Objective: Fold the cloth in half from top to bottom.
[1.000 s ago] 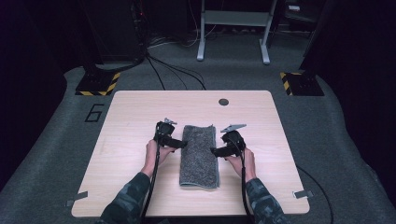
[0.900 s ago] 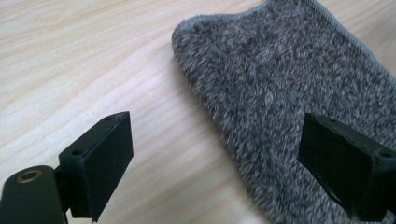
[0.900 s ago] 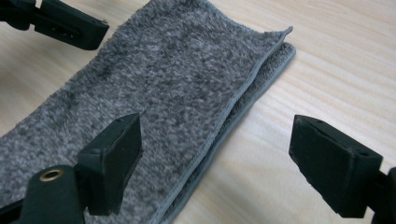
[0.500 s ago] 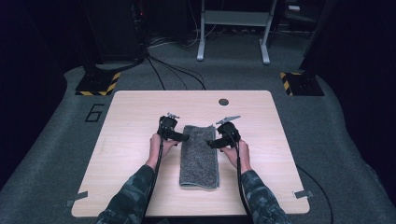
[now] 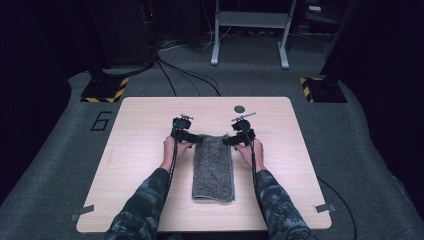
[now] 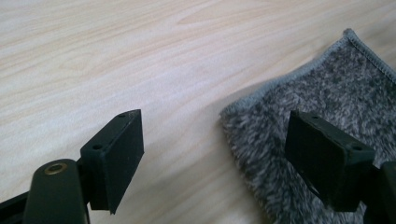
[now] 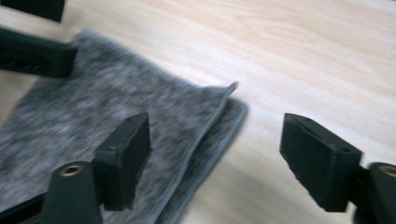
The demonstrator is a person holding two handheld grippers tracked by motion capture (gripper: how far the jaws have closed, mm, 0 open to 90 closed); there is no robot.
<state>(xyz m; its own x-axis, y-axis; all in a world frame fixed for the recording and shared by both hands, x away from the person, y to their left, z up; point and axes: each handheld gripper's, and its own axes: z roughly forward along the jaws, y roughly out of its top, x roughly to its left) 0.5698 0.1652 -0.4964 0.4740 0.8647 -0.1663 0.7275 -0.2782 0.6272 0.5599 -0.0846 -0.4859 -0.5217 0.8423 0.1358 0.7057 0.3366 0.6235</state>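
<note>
A folded grey towel [image 5: 214,167] lies lengthwise in the middle of the wooden table [image 5: 140,165]. My left gripper [image 5: 192,139] is at the towel's far left corner, and my right gripper [image 5: 227,141] is at its far right corner. In the left gripper view, my gripper [image 6: 219,154] is open and its jaws have just been closing. They straddle the towel [image 6: 327,93] at its corner edge without pressing on it. In the right gripper view, my gripper [image 7: 215,158] is also open and has just been closing. Its jaws straddle the layered corner of the towel [image 7: 116,102].
A small dark round disc [image 5: 239,108] sits on the table beyond the towel, near the far edge. The other gripper's black jaws [image 7: 32,51] cross the top left of the right gripper view. Cables and a metal stand [image 5: 250,30] are on the floor behind the table.
Both grippers have slid away from the person along the towel's long sides, from about its middle to its far corners. The towel has not visibly moved.
</note>
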